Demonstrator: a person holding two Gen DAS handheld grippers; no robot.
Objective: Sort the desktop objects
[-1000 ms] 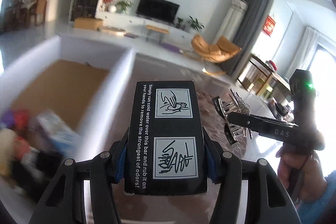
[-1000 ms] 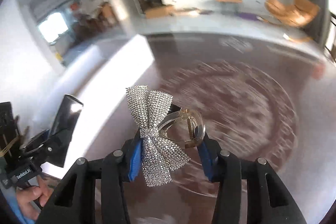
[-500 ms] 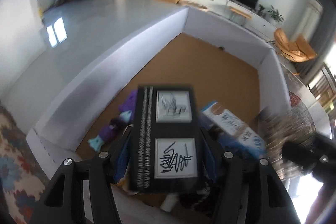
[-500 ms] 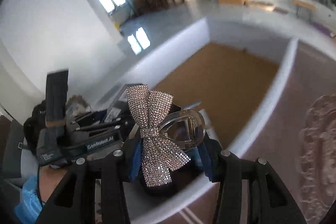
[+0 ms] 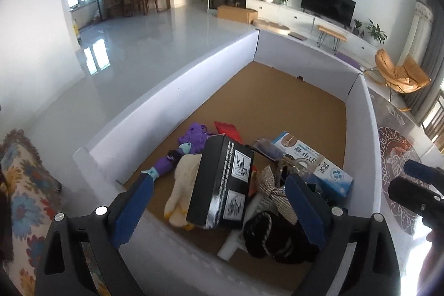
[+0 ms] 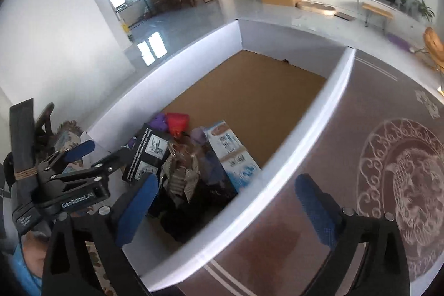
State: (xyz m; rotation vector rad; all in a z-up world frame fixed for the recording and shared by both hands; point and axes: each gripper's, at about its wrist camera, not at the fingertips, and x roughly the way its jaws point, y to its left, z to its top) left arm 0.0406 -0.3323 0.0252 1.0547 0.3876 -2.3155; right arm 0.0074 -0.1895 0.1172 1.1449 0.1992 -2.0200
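Observation:
A white-walled box [image 5: 172,99] with a brown floor holds a pile of things. The black printed box [image 5: 222,182] lies tilted on the pile, between my left gripper's [image 5: 219,201] open fingers and free of them. The rhinestone bow hair clip [image 5: 273,192] lies on the pile beside it; it also shows in the right wrist view [image 6: 181,174]. My right gripper [image 6: 224,201] is open and empty over the box's near right wall [image 6: 291,154]. The black box [image 6: 147,154] and the left gripper [image 6: 83,174] show at left there.
The pile also holds a blue and white carton [image 5: 313,168], a purple toy [image 5: 191,140], a cream plush [image 5: 183,185], a red item [image 5: 229,129] and a black fabric item [image 5: 274,237]. A brown patterned tabletop [image 6: 388,171] lies right of the box. A floral cushion [image 5: 25,185] lies left.
Both grippers have opened over the white box. The black box and the bow hair clip have dropped from them onto the pile.

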